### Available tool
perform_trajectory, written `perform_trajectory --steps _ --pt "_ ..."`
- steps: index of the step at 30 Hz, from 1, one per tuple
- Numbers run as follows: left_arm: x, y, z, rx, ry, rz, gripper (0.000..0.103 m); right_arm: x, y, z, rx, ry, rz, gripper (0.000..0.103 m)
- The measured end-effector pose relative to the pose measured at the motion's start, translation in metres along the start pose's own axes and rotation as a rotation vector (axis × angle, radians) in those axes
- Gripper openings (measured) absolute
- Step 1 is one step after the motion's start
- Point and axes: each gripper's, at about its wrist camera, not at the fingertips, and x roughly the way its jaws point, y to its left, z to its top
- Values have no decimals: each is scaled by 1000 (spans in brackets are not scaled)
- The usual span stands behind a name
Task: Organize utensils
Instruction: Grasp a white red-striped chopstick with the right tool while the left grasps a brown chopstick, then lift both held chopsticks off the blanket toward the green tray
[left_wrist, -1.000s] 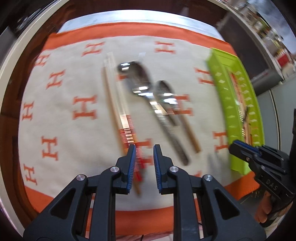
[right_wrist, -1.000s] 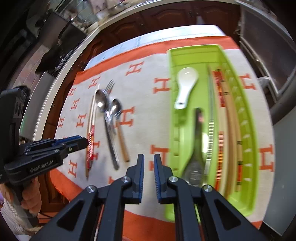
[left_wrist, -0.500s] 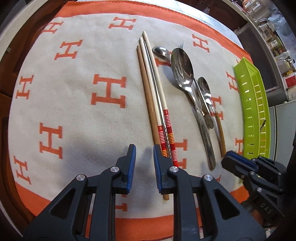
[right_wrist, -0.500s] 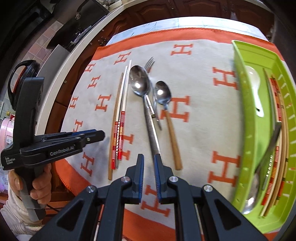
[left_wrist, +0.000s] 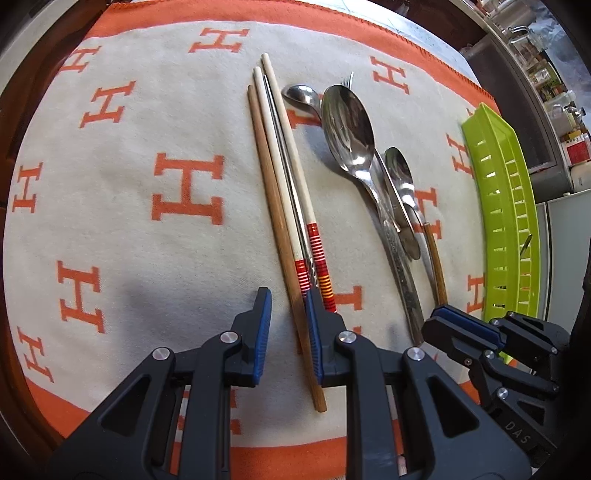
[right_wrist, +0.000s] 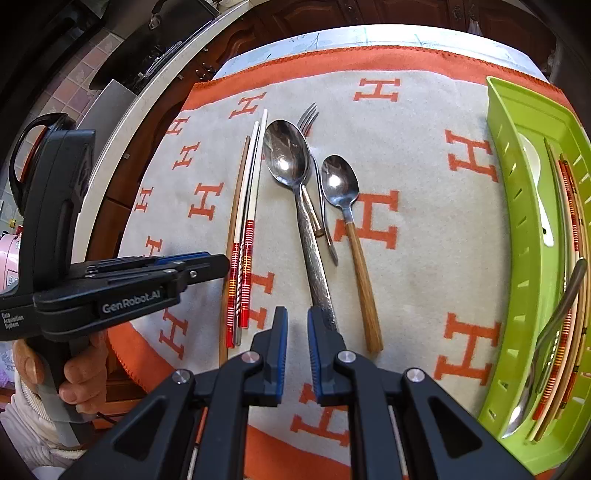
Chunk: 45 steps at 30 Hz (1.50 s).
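A: Left tongs (left_wrist: 287, 301) are pointing down over the near ends of the chopstick bundle (left_wrist: 284, 192). Fingers are sitting slightly apart, gripping nothing; the brown wooden chopstick (left_wrist: 275, 206) is running up through the gap, and the right finger is overlapping the red-striped ends. Whether it is touching them, I cannot tell.

B: Right tongs (right_wrist: 295, 325) are sitting just right of that bundle, over the near end of the large steel spoon (right_wrist: 295, 177). Fingers are standing a narrow gap apart, nothing pinched; the spoon's patterned handle is meeting the inner edge of the right finger.

A: Logging the rest against the large spoon. A fork (right_wrist: 314, 147) and a smaller steel spoon (left_wrist: 301, 96) are lying partly beneath it.

B: The wooden-handled spoon (right_wrist: 351, 221) is lying just right of it. All of it is resting on the cream blanket with orange H marks (right_wrist: 424, 184) covering the surface.

A: The green utensil tray (right_wrist: 524, 295) is sitting well to the right, at the blanket's edge.

B: It is holding a white ceramic spoon (right_wrist: 537, 184), striped chopsticks and a steel utensil.

A: A hand (right_wrist: 79, 373) is gripping the left device's handle.
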Motion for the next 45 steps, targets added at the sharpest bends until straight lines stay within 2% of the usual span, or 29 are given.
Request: perform_trajectory --steps 3,13,22,23,26,29,36,40,45 --pt "1 -2 0 3 -3 21 16 1 0 -1 2 0 -1 11" --pt "3 0 -1 -10 -4 20 16 2 -1 -2 4 -1 -3 11" --pt "9 -20 7 39 -19 147 16 4 5 -4 -4 -5 -8 11" --pt "9 -20 7 34 -19 145 16 4 6 -4 -5 -5 -8 11" --pt "7 -15 9 10 -29 136 5 5 7 -5 -6 -3 -9 11" --pt "4 -5 9 -21 -28 83 4 7 8 -5 -6 2 -7 11" --pt "-6 24 -4 -77 -39 48 4 14 20 4 -22 11 22 11" --pt "-9 40 -10 -99 -45 33 4 27 32 19 -27 26 49 11" --pt "-9 58 -18 -112 -46 2 4 45 43 37 -25 50 41 11"
